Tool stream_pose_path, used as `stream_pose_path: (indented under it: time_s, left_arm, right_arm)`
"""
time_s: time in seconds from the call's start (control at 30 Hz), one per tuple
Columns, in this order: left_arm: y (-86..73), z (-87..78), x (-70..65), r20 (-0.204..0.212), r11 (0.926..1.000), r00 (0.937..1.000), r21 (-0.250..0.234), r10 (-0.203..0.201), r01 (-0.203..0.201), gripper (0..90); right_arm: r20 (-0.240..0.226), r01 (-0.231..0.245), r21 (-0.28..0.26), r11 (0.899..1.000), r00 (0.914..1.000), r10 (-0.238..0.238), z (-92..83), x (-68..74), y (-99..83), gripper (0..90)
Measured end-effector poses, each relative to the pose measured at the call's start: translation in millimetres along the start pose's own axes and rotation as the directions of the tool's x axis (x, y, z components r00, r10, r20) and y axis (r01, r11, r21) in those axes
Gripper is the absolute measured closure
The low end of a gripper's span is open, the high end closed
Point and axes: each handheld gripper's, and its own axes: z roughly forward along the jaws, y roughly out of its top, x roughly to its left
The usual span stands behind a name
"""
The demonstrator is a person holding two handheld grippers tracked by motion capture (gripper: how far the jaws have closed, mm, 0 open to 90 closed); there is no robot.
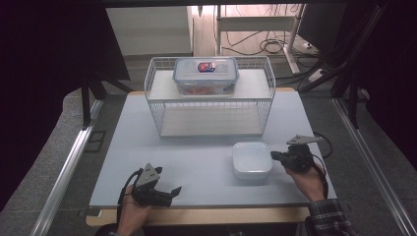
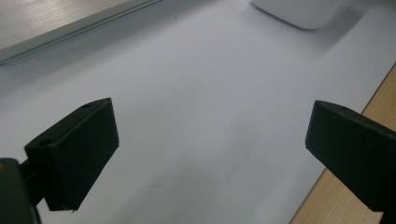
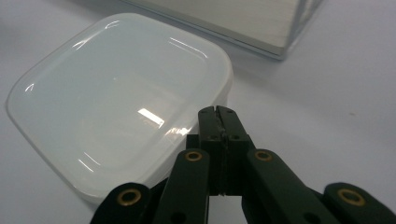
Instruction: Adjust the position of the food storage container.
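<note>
A white square lidded container (image 1: 251, 159) lies on the pale table, right of the middle. My right gripper (image 1: 273, 155) is at its right edge, jaws shut with nothing between them; in the right gripper view the closed tips (image 3: 218, 112) sit just over the near rim of the white container (image 3: 116, 93). My left gripper (image 1: 174, 191) rests near the table's front edge at the left, jaws wide open and empty. In the left gripper view its two black fingers (image 2: 77, 149) frame bare tabletop, and a corner of the white container (image 2: 299, 11) shows far off.
A white wire rack (image 1: 210, 98) stands at the back of the table (image 1: 196, 167). On its top shelf sits a clear lidded box (image 1: 206, 74) with a blue-rimmed lid. The wooden front edge (image 1: 196, 215) runs below my left gripper.
</note>
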Motion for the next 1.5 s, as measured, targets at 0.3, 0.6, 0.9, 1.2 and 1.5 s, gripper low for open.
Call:
stream_pose_path:
  time_s: [0.3, 0.6, 0.9, 1.2, 1.5]
  left_arm:
    - [0.1, 1.1, -0.4, 0.004, 1.0, 1.0, -0.001, 0.001, -0.001, 2.8]
    - [0.3, 1.1, -1.1, 0.002, 1.0, 1.0, -0.001, 0.004, -0.004, 4.2]
    - [0.5, 1.1, -2.1, -0.003, 0.9999, 0.9999, 0.004, 0.011, -0.011, 3.6]
    - [0.4, 1.4, -2.8, 0.006, 0.9997, 0.9998, 0.014, 0.019, -0.019, 3.5]
    - [0.1, 2.6, -4.4, -0.001, 0.9992, 0.9993, 0.016, 0.036, -0.036, 5.1]
  right_arm:
    - [-0.059, 0.029, 0.0, 1.0, 0.9978, -0.028, 18.6, 23.4, 9.4, 89.8]
    - [-0.122, 0.052, 0.006, 0.999, 0.9913, -0.05, 32.2, 46.8, 15.5, 89.8]
    - [-0.158, 0.072, -0.003, 0.997, 0.9848, -0.072, 43.9, 67.5, 20.1, 89.7]
    - [-0.138, 0.108, -0.017, 0.994, 0.9844, -0.11, 48.2, 77.6, 22.7, 83.2]
    - [-0.104, 0.164, -0.074, 0.984, 0.9797, -0.172, 22.2, 78.0, 12.5, 46.3]
